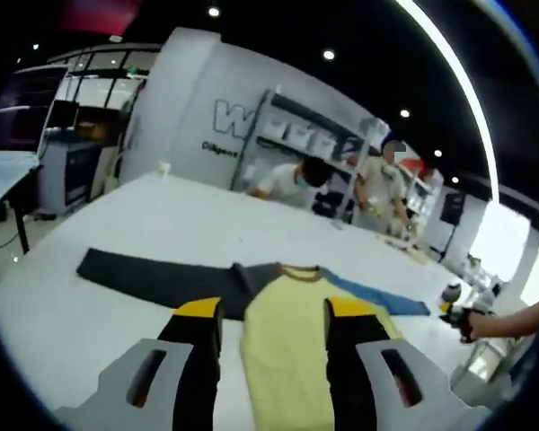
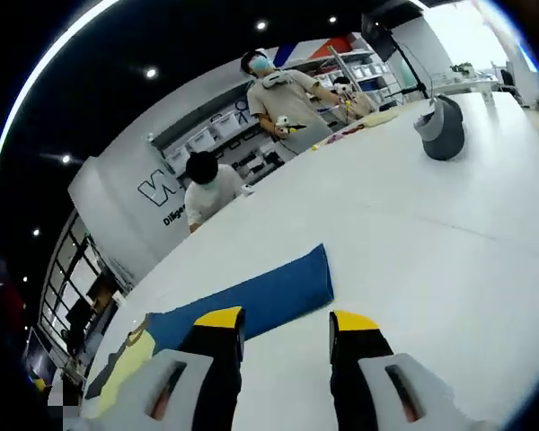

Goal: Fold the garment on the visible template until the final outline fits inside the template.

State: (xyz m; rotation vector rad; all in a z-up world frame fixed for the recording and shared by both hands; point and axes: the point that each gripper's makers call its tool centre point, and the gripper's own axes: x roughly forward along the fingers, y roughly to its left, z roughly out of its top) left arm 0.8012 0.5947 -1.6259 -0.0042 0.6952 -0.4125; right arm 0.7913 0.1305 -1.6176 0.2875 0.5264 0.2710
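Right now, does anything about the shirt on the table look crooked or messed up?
Nothing stands out. The shirt lies flat on the white table, grey sleeve and blue sleeve spread straight out, unfolded.

**Right gripper over the blue sleeve**

The right gripper [image 2: 286,328] hangs above the white table [image 2: 431,260], its yellow-tipped black jaws apart with nothing between them. Just ahead of the jaws lies the garment's blue sleeve [image 2: 251,294], stretched flat; the yellow body [image 2: 126,368] shows at the lower left. Further ahead to the right sits a grey cap [image 2: 442,130]. Beyond the table, two people stand by shelving.
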